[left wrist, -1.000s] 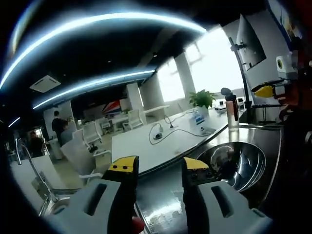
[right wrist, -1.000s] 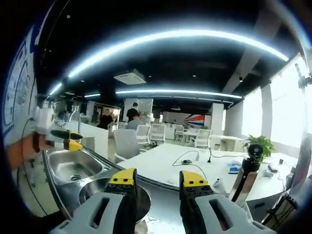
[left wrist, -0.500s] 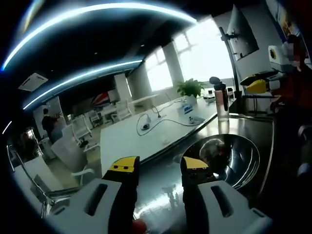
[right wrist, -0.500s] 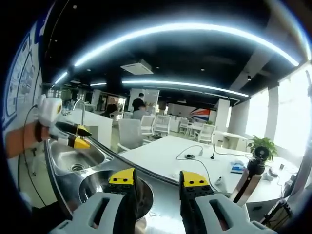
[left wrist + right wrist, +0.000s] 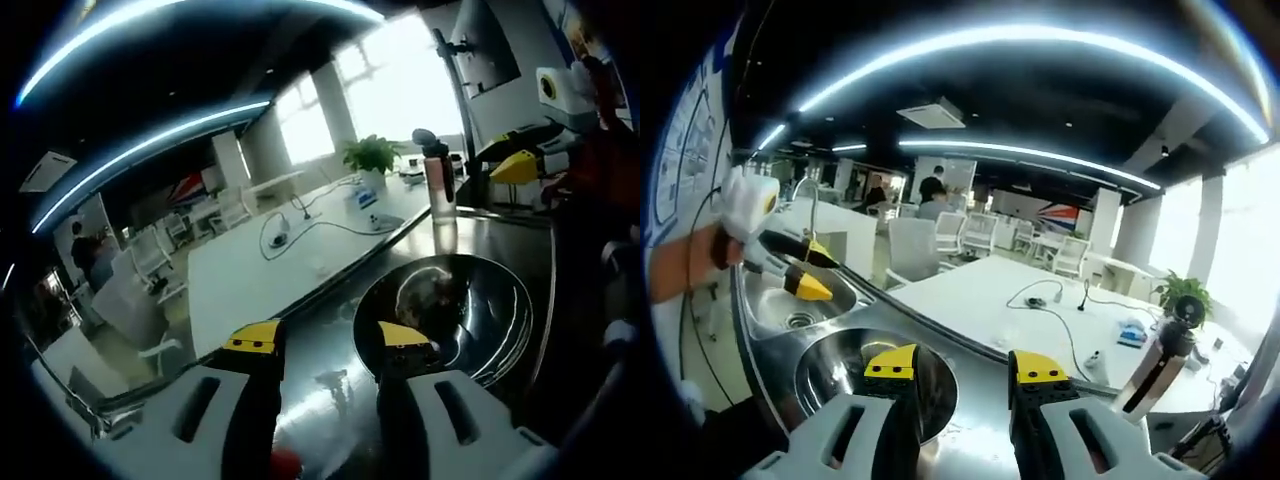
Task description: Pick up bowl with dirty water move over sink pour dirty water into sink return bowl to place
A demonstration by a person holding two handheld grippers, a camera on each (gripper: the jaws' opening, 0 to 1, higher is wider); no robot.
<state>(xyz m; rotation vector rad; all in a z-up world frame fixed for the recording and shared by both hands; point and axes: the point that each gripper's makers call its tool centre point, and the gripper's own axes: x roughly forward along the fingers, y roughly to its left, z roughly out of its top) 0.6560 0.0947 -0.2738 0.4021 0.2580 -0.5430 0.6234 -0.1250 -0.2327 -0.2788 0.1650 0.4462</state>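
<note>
Bowl (image 5: 450, 310), shiny steel, round

No legible text, label, brand, number or sign can be made out in either view. Printed matter is seen on a wall poster (image 5: 680, 150) in the right gripper view, but it is too blurred to be read.

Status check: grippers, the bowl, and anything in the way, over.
Left gripper and right gripper open, empty. Steel bowl on the counter, ungrasped, beside the sink. Bottle stands further along the counter.
</note>
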